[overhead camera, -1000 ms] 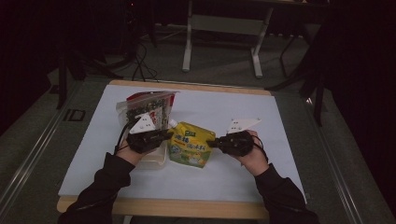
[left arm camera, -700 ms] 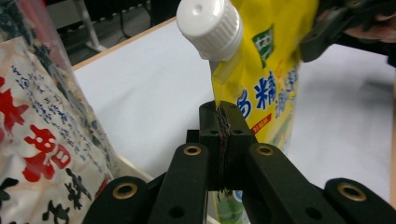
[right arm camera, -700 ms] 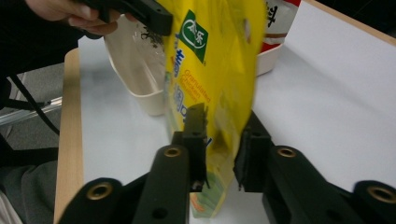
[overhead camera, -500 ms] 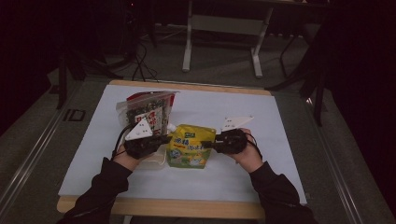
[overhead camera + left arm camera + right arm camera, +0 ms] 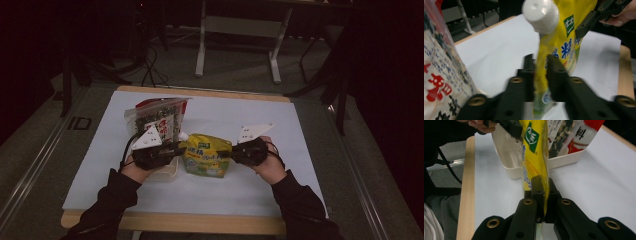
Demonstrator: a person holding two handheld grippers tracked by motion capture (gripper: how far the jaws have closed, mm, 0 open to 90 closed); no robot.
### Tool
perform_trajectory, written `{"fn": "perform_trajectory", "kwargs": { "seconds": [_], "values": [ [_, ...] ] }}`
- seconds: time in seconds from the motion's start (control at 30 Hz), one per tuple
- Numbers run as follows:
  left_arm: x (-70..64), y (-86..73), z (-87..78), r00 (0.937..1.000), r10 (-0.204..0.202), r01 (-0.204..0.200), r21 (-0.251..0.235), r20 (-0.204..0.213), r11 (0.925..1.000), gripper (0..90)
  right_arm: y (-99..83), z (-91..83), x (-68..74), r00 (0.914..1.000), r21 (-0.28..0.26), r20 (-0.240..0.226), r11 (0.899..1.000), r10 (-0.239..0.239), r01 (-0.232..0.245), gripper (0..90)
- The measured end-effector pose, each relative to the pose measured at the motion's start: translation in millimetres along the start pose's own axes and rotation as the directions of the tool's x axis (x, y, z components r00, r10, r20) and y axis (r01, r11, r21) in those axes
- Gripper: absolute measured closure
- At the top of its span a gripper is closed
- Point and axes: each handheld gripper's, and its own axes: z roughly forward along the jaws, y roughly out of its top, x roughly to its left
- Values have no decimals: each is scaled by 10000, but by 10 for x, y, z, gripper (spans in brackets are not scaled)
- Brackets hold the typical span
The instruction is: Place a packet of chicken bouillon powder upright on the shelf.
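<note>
A yellow spouted pouch point(image 5: 205, 155) with a white cap point(image 5: 541, 15) hangs between both grippers above the white table. My left gripper point(image 5: 175, 150) is shut on its left edge; in the left gripper view the black jaws pinch the yellow film point(image 5: 540, 72). My right gripper point(image 5: 234, 151) is shut on the opposite edge, and in the right gripper view the pouch point(image 5: 534, 152) rises from the closed jaws. A cream tray point(image 5: 162, 172) sits under my left hand. It holds a red-and-white snack bag point(image 5: 160, 117) that stands upright.
The white table surface point(image 5: 240, 115) has a wooden front edge point(image 5: 200, 222). The cream tray point(image 5: 509, 162) and the snack bag point(image 5: 576, 135) lie just beyond the pouch in the right gripper view. Metal table legs point(image 5: 201, 40) stand on the floor behind.
Both grippers and the pouch have stayed nearly in place; the pouch sits a little more upright between them.
</note>
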Motion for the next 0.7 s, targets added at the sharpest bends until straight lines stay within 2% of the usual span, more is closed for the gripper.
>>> {"fn": "perform_trajectory", "kwargs": {
  "seconds": [0.03, 0.07, 0.2, 0.23, 0.27, 0.37, 0.4, 0.5, 0.7],
  "values": [
    [-14, 12, -8, 10000, 14, -13, -138, 64, 9999, 713, 14, -25, 3, 10000, -9, -11, 10000, -36, 36, 900],
    [-27, 29, -14, 10000, 38, -39, -153, -47, 9999, 669, 30, -56, 8, 9999, -60, 26, 9999, -106, 106, 900],
    [-54, 70, -33, 9997, -173, 171, -173, -154, 9997, 434, 77, -150, 10, 9998, -196, 108, 9996, -175, 177, 900],
    [-73, 78, -38, 9995, -236, 234, -117, -204, 9997, 434, 94, -186, 7, 9997, -289, 119, 9994, -191, 194, 900],
    [-85, 78, -41, 9991, -272, 269, -102, -325, 9996, 349, 118, -238, 1, 9997, -377, 179, 9991, -173, 180, 900],
    [-130, 66, -58, 9993, -340, 336, -230, -177, 9992, 268, 158, -307, -15, 9993, -513, 281, 9983, -265, 279, 900],
    [-148, 67, -59, 9996, -284, 283, -150, -60, 9995, 207, 175, -324, -19, 9991, -531, 311, 9981, -285, 301, 900],
    [-235, 72, -53, 9998, -189, 189, -150, -14, 9997, 160, 235, -366, -28, 9984, -608, 409, 9973, -382, 407, 900],
    [-448, 33, 8, 9992, 4, 5, -222, 399, 9998, 93, 361, -406, -25, 9972, -801, 512, 9950, -548, 588, 900]
  ]
}}
